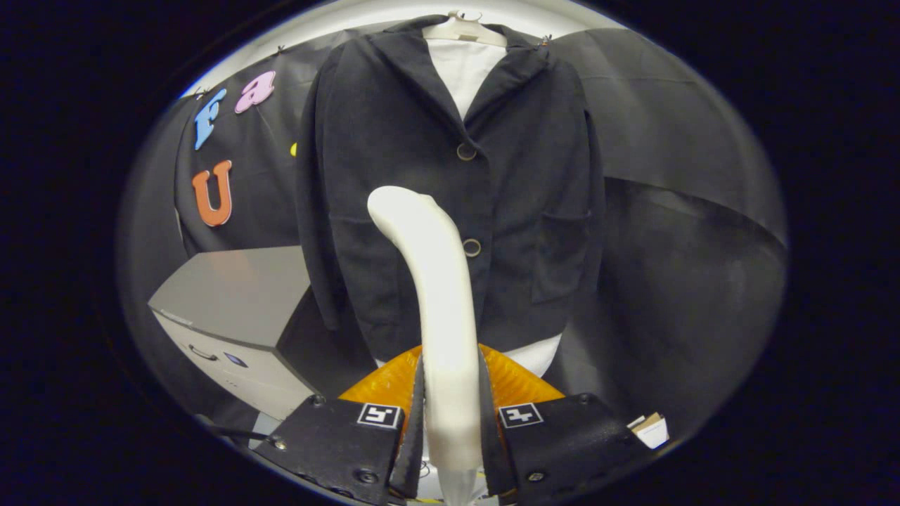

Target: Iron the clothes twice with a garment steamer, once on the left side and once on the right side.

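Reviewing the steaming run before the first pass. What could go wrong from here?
1. The gripper is shut on the garment steamer low on its handle, with the head far ahead of the fingers; it could pivot or slip once pressed on cloth.
2. The jacket hangs loose on a hanger; it may swing away, so contact could be patchy.
3. The head could snag a button.

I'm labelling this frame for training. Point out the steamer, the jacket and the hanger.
Steamer (439, 295): gripper view, mid handle, held between both fingers.
Jacket (527, 190): gripper view, front panel beside the buttons.
Hanger (460, 29): gripper view, shoulder bar at the collar.
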Available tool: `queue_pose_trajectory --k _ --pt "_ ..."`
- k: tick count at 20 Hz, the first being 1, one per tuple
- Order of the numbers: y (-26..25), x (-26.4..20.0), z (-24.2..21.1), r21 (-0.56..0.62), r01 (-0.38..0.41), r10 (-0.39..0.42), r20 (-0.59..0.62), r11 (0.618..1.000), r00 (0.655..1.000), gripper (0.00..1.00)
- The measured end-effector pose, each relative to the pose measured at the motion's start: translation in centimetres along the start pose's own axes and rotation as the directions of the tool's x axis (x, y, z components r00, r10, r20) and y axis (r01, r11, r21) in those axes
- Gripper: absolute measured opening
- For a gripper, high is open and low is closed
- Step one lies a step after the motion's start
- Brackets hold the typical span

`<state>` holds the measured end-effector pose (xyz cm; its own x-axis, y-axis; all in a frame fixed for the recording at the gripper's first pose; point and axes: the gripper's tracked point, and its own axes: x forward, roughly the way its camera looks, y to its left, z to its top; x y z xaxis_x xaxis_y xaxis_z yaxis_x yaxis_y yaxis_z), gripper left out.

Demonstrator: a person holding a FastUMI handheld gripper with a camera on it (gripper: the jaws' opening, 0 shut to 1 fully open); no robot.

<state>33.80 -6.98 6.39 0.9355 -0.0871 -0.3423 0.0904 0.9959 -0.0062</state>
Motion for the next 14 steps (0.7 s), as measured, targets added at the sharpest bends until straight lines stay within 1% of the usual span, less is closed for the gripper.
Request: queue_pose_trajectory --k 6,14 --pt "0.3 1.7 -5.1 0.004 0.010 -0.009 -0.088 1.000 0.996 0.38" --pt "0.6 2.8 -9.8 0.024 0.036 -0.031 -0.172 0.999 0.985 0.38"
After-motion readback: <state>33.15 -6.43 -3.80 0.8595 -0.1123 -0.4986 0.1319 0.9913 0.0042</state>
